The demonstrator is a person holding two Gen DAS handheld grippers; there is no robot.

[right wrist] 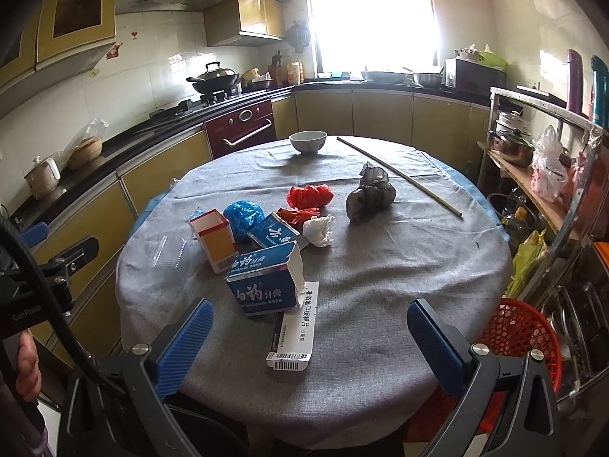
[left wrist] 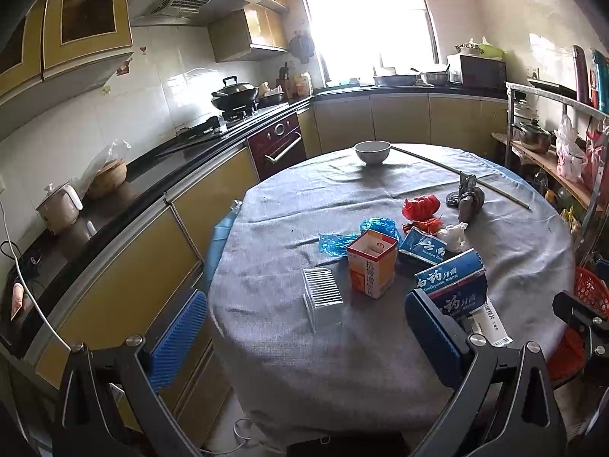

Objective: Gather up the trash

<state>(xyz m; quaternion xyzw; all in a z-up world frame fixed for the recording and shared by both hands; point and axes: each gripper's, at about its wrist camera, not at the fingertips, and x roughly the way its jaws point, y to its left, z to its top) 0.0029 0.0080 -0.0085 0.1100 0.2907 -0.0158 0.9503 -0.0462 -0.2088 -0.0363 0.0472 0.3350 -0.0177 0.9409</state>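
Trash lies on a round table with a grey cloth (right wrist: 380, 266): a blue toothpaste box (right wrist: 266, 282), an orange and white box (right wrist: 215, 242), a flat white box (right wrist: 295, 333), a second blue box (right wrist: 272, 230), crumpled blue plastic (right wrist: 243, 215), red plastic (right wrist: 310, 196), a white paper wad (right wrist: 319, 230) and a knotted dark bag (right wrist: 371, 194). A clear plastic piece (left wrist: 323, 293) lies left of the orange box (left wrist: 371, 268). My left gripper (left wrist: 304, 331) is open above the table's near edge. My right gripper (right wrist: 310, 333) is open too, around the flat white box's end.
A red mesh basket (right wrist: 521, 337) stands on the floor right of the table. A white bowl (right wrist: 308, 141) and a long thin stick (right wrist: 399, 175) lie at the table's far side. Kitchen counters run along the left and back; a metal shelf rack (right wrist: 548, 175) is on the right.
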